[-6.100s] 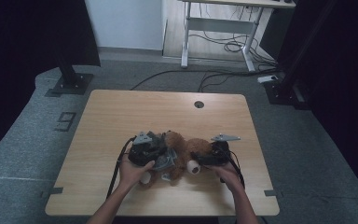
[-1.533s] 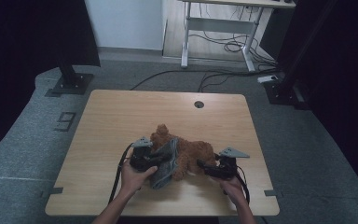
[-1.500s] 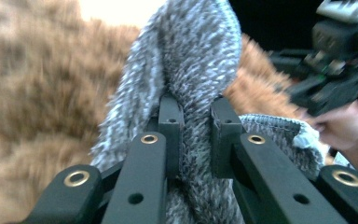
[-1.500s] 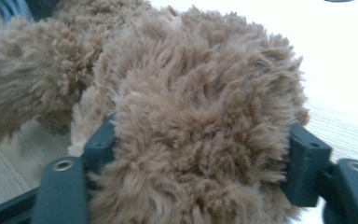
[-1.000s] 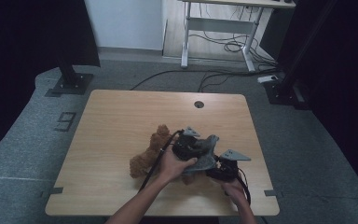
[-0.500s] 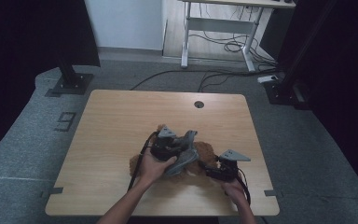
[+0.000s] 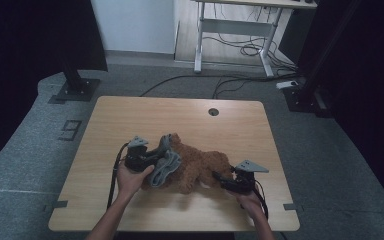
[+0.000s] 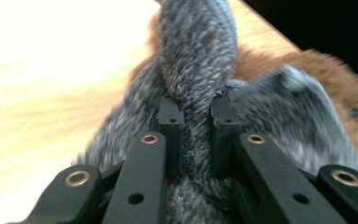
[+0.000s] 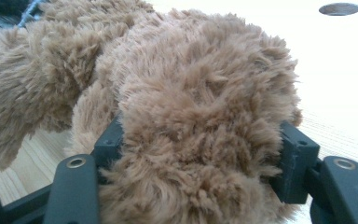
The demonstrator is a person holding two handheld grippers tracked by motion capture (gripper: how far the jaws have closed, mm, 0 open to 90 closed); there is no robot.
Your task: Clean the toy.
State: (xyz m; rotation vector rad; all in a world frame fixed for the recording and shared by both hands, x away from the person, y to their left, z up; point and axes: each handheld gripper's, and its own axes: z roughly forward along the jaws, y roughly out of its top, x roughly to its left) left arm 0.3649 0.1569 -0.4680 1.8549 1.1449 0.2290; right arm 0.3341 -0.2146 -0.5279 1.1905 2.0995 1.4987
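In the left gripper view the grey knit cloth [image 8: 196,70] runs out of the top edge, and the table [image 8: 51,84] to its left is washed out and blurred. The fold between the jaws hides their inner faces. In the right gripper view the brown plush toy [image 9: 191,107] covers the jaw tips and is cut off at the left edge. In the high view the toy's face cannot be made out, and the cloth hides part of its body near the table's front edge.
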